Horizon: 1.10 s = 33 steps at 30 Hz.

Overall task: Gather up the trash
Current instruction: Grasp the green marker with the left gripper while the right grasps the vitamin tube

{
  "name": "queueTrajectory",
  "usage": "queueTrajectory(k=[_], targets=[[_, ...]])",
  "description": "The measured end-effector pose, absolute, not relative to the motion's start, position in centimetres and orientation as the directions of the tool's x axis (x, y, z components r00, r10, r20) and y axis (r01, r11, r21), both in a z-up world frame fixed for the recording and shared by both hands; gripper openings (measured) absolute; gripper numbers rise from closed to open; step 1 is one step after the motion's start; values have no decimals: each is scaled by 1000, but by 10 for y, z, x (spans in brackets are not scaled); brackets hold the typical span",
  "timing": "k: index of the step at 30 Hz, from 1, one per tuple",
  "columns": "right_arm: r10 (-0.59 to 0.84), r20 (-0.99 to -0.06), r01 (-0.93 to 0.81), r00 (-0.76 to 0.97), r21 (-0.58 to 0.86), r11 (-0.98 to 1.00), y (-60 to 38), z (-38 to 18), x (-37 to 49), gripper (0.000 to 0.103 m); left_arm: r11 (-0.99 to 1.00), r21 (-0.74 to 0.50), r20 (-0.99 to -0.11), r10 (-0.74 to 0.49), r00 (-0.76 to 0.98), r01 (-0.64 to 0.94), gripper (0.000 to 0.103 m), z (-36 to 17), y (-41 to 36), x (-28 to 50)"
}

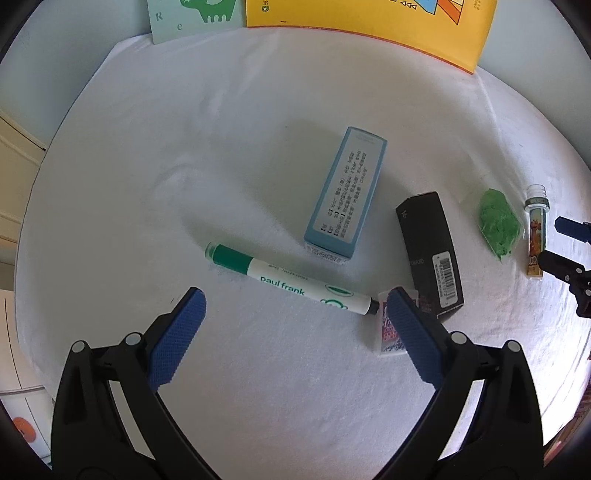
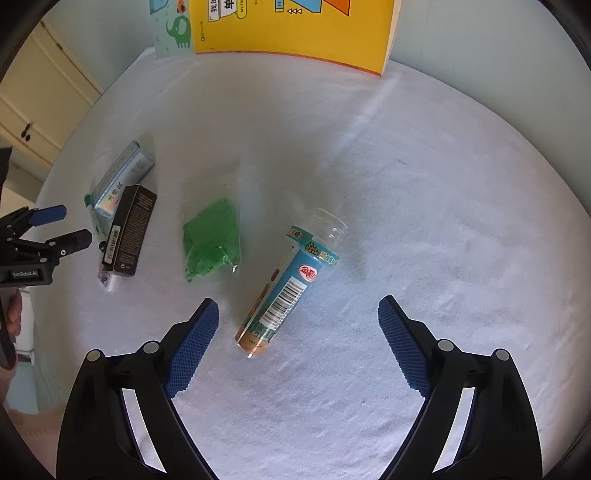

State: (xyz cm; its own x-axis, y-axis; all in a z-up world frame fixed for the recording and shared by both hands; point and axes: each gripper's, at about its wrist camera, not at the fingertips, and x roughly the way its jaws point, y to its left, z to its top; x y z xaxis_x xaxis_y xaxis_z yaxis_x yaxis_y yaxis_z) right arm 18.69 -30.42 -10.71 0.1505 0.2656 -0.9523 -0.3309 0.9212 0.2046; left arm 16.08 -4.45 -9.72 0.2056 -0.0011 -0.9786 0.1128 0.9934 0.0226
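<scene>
On the white cloth lie a green marker [image 1: 291, 280], a light blue box [image 1: 345, 195], a black box [image 1: 430, 254], a small white wrapper [image 1: 388, 332], a green bag [image 1: 496, 226] and an empty plastic tube [image 1: 536, 236]. My left gripper [image 1: 295, 306] is open just short of the marker, its right finger over the wrapper. My right gripper [image 2: 297, 310] is open around the lower end of the tube [image 2: 288, 291]. The green bag [image 2: 212, 238], black box [image 2: 129, 230] and blue box [image 2: 123, 177] lie to its left. The left gripper [image 2: 62, 225] shows there too, and the right gripper [image 1: 554, 242] in the left wrist view.
A yellow book [image 1: 373, 26] and a pale card with a green animal [image 1: 195, 16] stand at the table's back edge. Cream cabinet doors [image 2: 40, 110] are beyond the table's left side. White cloth [image 2: 424, 203] stretches to the right.
</scene>
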Motion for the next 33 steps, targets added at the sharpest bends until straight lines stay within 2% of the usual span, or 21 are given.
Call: queueTrajectory(k=[7,10,15,17,21,23,25,26,28,30,33], targets=[[254,-957,-312,141,200,929,-299,-119,199,87,998,-8,-982,-20,189,64,91,-108,-39,171],[239,-959,-308,155,183,934,-297,-121,198,84,999,-12,-986,-20,167,52,84,-114,-36,171],[180,-966,-339,187,109,935,-284,-122,194,77,998,-7,-985,-18,172,63,76,-118,-36,173],[163,-966,-351,198,85,932,-283,-121,189,69,998,-10,-984,-21,177,62,73,-117,-36,173],[166,-965,-336,204,90,937,-287,-119,188,55,997,-9,-981,-24,193,74,60,-115,-34,173],[166,-964,-331,207,90,939,-290,-118,188,35,997,-13,-980,-28,196,78,50,-113,-34,172],[169,-965,-330,202,96,939,-291,-117,188,24,996,-22,-980,-38,196,82,36,-110,-32,171],[172,-965,-329,199,100,939,-291,-117,187,22,996,-23,-980,-39,196,82,33,-110,-31,171],[175,-965,-328,197,103,939,-292,-115,182,22,997,-28,-980,-43,196,78,19,-109,-26,167],[180,-963,-324,200,109,940,-294,-115,183,22,996,-41,-980,-55,191,75,11,-108,-22,166],[188,-960,-318,206,115,941,-297,-109,179,22,995,-57,-980,-71,185,82,11,-108,-17,158]])
